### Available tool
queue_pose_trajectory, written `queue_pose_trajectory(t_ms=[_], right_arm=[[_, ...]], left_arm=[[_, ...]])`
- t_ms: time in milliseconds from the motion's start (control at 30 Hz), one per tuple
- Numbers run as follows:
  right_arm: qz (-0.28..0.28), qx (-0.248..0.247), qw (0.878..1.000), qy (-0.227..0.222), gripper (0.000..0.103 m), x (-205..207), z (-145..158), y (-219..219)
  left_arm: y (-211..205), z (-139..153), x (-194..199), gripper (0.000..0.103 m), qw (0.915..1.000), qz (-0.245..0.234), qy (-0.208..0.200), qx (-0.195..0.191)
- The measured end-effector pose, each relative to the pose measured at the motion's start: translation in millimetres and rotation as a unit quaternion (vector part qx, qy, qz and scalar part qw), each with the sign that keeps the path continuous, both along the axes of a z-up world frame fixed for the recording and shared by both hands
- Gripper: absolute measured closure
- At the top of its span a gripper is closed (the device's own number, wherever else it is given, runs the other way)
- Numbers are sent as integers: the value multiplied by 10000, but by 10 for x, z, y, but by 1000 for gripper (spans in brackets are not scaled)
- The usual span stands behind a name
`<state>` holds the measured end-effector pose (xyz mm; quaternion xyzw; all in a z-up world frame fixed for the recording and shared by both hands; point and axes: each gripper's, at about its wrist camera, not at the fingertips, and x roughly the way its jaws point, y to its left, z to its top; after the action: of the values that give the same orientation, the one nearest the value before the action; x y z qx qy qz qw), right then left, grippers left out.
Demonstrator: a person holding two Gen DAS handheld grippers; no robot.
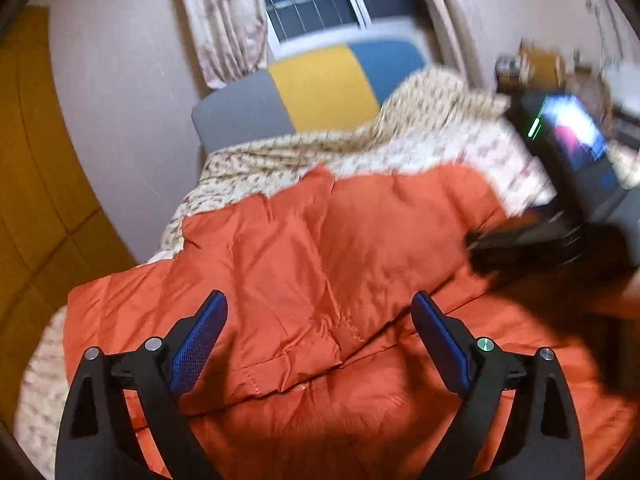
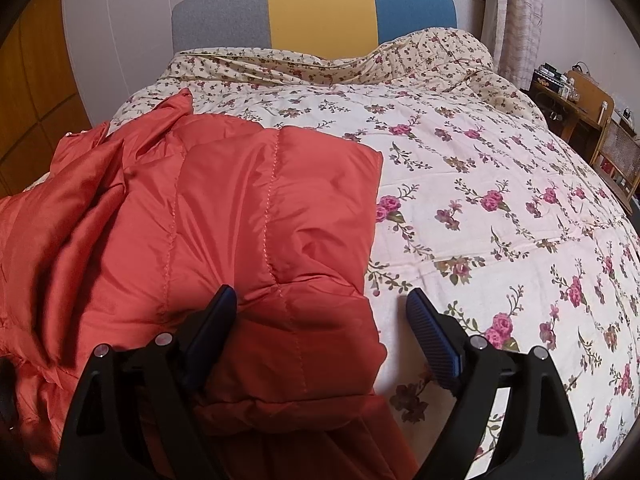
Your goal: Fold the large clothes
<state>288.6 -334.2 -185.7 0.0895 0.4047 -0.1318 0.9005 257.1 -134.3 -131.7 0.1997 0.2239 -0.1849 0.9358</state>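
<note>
Orange quilted jacket (image 2: 224, 216) lies rumpled on floral bedspread (image 2: 480, 184); left gripper (image 1: 320, 340) and right gripper (image 2: 320, 332) released.

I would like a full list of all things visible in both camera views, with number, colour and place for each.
quilted jacket: one, orange, spread on the near left part of the bed.
bedspread: one, cream with pink flowers, covering the bed.
headboard: one, grey, yellow and blue panels, at the far end of the bed.
curtains: two, pale patterned, at each side of the window.
window: one, dark, behind the headboard.
wardrobe: one, yellow-brown, along the left wall.
desk: one, brown, cluttered, far right.
left claw: one, black with blue pads, open above the jacket.
right claw: one, black with blue pads, open over the jacket's right edge.
</note>
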Motion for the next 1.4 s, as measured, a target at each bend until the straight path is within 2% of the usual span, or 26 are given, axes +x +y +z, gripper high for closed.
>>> queue_pose_trajectory(t_ms=[167, 267, 367, 433, 467, 500, 567, 633, 667, 700, 800, 933, 1033, 1067, 1133, 1167, 1200, 1267, 1300, 1400], right_arm=[[-38, -67, 9999, -123, 17, -46, 43, 12], [13, -216, 9994, -283, 17, -97, 107, 70], [157, -314, 9980, -526, 16, -161, 206, 137], [266, -401, 9961, -737, 15, -228, 323, 200], [320, -456, 9947, -862, 15, -265, 400, 238], [365, -490, 9934, -973, 15, -286, 480, 273], [555, -505, 9888, -1290, 13, -336, 672, 403], [736, -533, 9841, -1523, 11, -325, 838, 554], [837, -545, 9820, -1601, 11, -298, 903, 635], [1017, -561, 9796, -1642, 10, -222, 973, 781], [1379, -772, 9776, -1391, 10, 42, 956, 1111], [1388, -1048, 9811, -848, 10, 407, 674, 1298], [1270, -718, 9881, -490, 6, 561, 371, 1167], [1257, -535, 9897, -433, 5, 589, 295, 1115], [1258, -421, 9905, -362, 3, 625, 212, 1073], [1252, -477, 9904, -325, 3, 629, 187, 1085], [1251, -573, 9900, -299, 3, 637, 174, 1110], [1246, -705, 9893, -274, 3, 640, 152, 1153], [1242, -734, 9892, -261, 3, 643, 140, 1158], [1238, -696, 9896, -241, 3, 654, 118, 1121]], left_arm=[[380, 135, -91, 10, 9978, 213, 131, -608], [781, 211, -54, 10, 9913, 583, 137, -1173], [1254, 282, 122, 11, 9764, 1354, 146, -1679], [1538, 306, 235, 11, 9634, 1920, 171, -1865], [1730, 315, 327, 11, 9533, 2289, 224, -1958], [1857, 324, 382, 11, 9464, 2507, 249, -2022], [2090, 324, 482, 20, 9329, 2842, 279, -2194], [2246, 297, 594, 22, 9251, 3032, 369, -2257], [2289, 295, 636, 28, 9245, 3070, 405, -2223], [2283, 274, 708, 30, 9260, 3084, 466, -2126], [2159, 176, 906, 31, 9353, 3014, 613, -1748], [2033, 4, 1120, 31, 9398, 3027, 812, -1359], [2043, -188, 1244, 31, 9399, 3026, 1018, -1208], [2066, -245, 1270, 27, 9394, 2991, 1102, -1267], [2148, -337, 1320, 17, 9343, 2974, 1284, -1486], [2221, -394, 1364, 13, 9284, 2967, 1468, -1687], [2303, -444, 1406, 10, 9213, 2957, 1639, -1923], [2513, -547, 1468, 7, 9014, 2887, 1981, -2546], [2560, -552, 1460, 7, 8981, 2854, 1982, -2695], [2577, -492, 1379, 7, 8976, 2913, 1876, -2726]])
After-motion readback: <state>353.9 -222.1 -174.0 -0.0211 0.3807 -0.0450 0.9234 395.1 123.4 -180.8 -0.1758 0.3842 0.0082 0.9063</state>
